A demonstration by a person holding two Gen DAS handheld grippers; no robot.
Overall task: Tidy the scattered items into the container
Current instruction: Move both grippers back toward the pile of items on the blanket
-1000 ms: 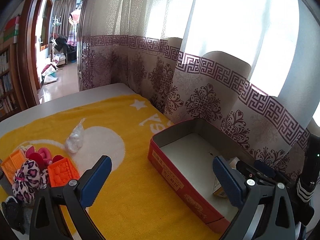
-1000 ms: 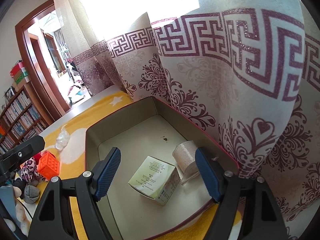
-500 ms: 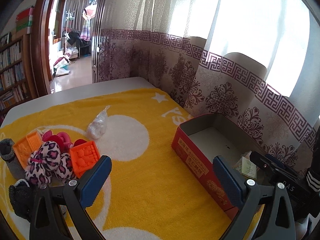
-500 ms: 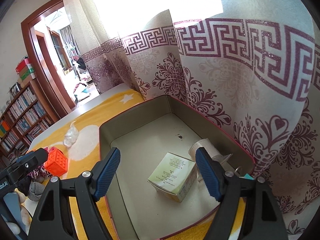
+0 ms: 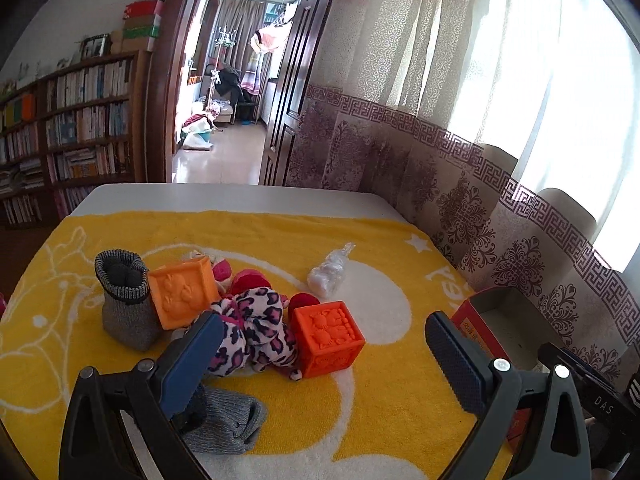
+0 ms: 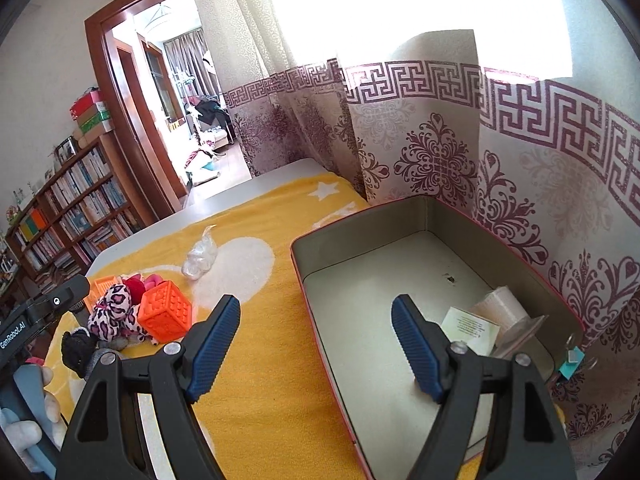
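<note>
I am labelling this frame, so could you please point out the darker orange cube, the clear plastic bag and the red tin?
darker orange cube [image 5: 329, 334], left wrist view, front embossed face.
clear plastic bag [image 5: 329, 273], left wrist view, bulging middle.
red tin [image 6: 304, 276], right wrist view, left wall.

orange cube [image 5: 328, 338], leopard-print plush [image 5: 256, 328], yellow blanket [image 5: 380, 400], red box [image 5: 478, 326].

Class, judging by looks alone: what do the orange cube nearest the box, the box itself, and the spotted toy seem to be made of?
Orange cube: probably soft rubber or plastic, matte, with moulded relief.
Box: likely tin, with thin dull grey walls and a rolled red rim.
Spotted toy: plush fabric with fuzzy pile.
</note>
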